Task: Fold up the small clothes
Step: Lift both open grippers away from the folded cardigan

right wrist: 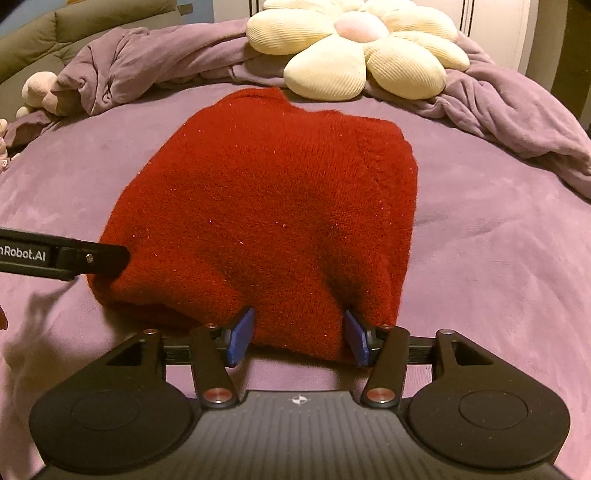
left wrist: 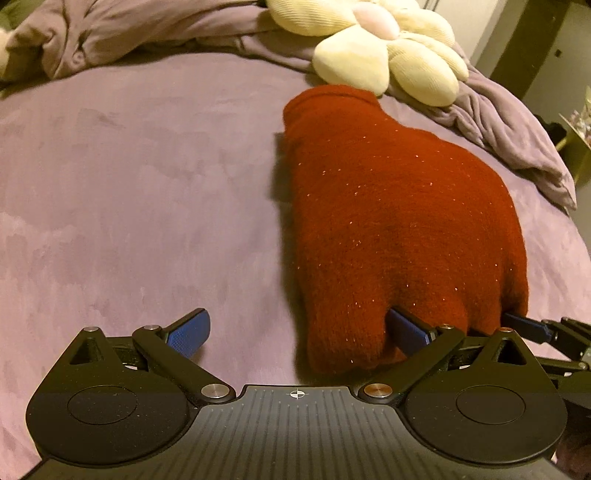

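Sweater (right wrist: 266, 206) lies folded on the bed (right wrist: 498, 295), mostly done; right claw (right wrist: 300, 338) half-open straddling its near hem, left claw (left wrist: 301, 332) wide open.

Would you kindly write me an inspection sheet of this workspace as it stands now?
Surface: purple bedspread, smooth around the garment.
Job's things: red sweater, folded into a compact bundle.
Clutter: flower cushion, bunched purple blanket, plush toy at the far left.
Grippers: left gripper open, one finger under the sweater's edge; right gripper open astride the near edge.
Cables: nothing seen.
Surroundings: dim room, green bedding behind.
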The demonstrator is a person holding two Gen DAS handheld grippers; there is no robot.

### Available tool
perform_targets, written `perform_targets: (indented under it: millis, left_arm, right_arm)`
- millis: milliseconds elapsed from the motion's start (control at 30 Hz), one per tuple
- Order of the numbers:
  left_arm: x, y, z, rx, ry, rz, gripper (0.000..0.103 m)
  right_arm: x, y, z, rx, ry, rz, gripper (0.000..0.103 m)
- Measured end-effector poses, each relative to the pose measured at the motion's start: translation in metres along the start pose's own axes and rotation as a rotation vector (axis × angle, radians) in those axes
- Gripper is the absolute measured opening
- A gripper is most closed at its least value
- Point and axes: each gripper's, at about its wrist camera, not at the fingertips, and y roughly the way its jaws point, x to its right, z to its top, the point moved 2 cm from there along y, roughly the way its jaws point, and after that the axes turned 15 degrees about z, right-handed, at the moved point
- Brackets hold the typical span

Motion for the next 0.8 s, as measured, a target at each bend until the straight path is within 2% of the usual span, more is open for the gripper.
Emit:
perform_targets:
  millis: [67, 100, 133, 167, 200, 233, 333, 433, 533, 633, 733, 800]
  left_arm:
    - [-0.002, -0.009, -0.004, -0.014, -0.003, -0.003, 0.103]
    - [-0.002, -0.013, -0.008, -0.022, 0.016, -0.008, 0.103]
    - [0.0, -0.016, -0.012, -0.039, 0.05, -0.004, 0.103]
    - [0.001, -0.021, -0.02, -0.05, 0.09, 0.014, 0.103]
    - [0.002, -0.025, -0.028, -0.05, 0.118, 0.029, 0.103]
    - [0.002, -0.031, -0.039, -0.045, 0.148, 0.045, 0.103]
    - [-0.002, -0.046, -0.069, -0.059, 0.172, 0.077, 0.103]
    - [-0.008, -0.059, -0.09, -0.092, 0.155, 0.082, 0.103]
    - [-0.009, -0.071, -0.1, -0.108, 0.16, 0.075, 0.103]
    - [-0.007, -0.081, -0.102, -0.077, 0.181, 0.084, 0.103]
    - [-0.004, -0.094, -0.098, -0.038, 0.194, 0.096, 0.103]
    - [-0.002, -0.101, -0.093, -0.015, 0.195, 0.107, 0.103]
  right_arm:
    - [-0.005, -0.001, -0.003, -0.032, -0.004, -0.022, 0.062]
    - [-0.01, 0.002, -0.008, -0.086, -0.005, -0.044, 0.072]
    - [-0.014, 0.004, -0.016, -0.137, 0.003, -0.071, 0.077]
    - [-0.017, 0.003, -0.026, -0.155, 0.005, -0.089, 0.077]
    - [-0.022, -0.003, -0.037, -0.151, 0.001, -0.087, 0.079]
    - [-0.026, -0.009, -0.045, -0.143, 0.006, -0.083, 0.086]
    - [-0.034, -0.033, -0.072, -0.132, 0.107, -0.057, 0.098]
    - [-0.042, -0.05, -0.095, -0.146, 0.183, -0.027, 0.099]
    - [-0.055, -0.062, -0.106, -0.16, 0.166, -0.045, 0.099]
    - [-0.064, -0.076, -0.106, -0.138, 0.132, -0.053, 0.099]
    - [-0.069, -0.092, -0.105, -0.104, 0.145, -0.022, 0.099]
    - [-0.068, -0.101, -0.101, -0.085, 0.155, -0.034, 0.099]
